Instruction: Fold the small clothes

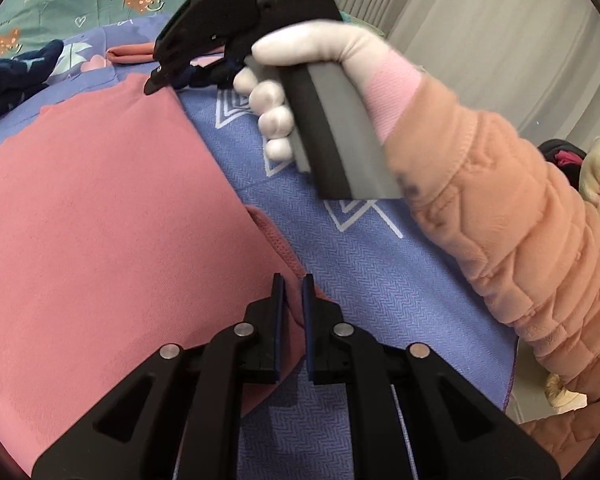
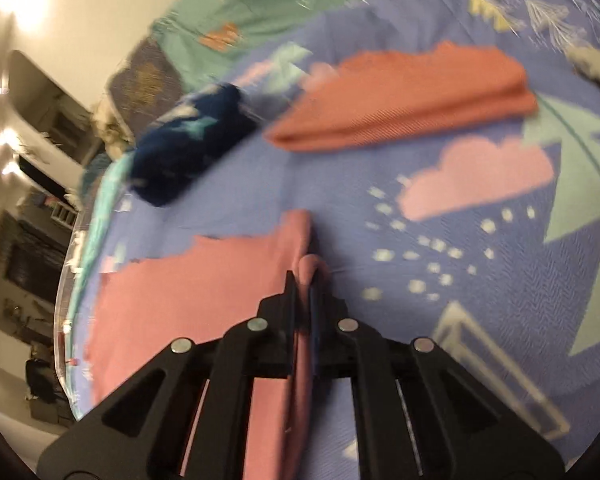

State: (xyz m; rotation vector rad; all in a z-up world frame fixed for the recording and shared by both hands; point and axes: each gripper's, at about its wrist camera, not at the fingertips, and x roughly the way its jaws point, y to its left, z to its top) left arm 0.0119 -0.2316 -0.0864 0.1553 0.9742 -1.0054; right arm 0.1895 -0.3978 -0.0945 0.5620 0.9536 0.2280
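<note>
Both tools are nearly closed on the pink garment [image 1: 100,216] lying on the purple patterned blanket [image 1: 364,264]: the left tool [image 1: 291,284] pinches its near edge, the right tool [image 2: 305,280] clamps a bunched fold at its far corner, beyond which lies a folded orange-pink cloth [image 2: 412,100].

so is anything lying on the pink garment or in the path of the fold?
Nothing visible. The pink garment is bare on top; both tongs already pinch its edge, left and right. The navy garment and the folded coral cloth lie apart from it on the purple sheet.
</note>
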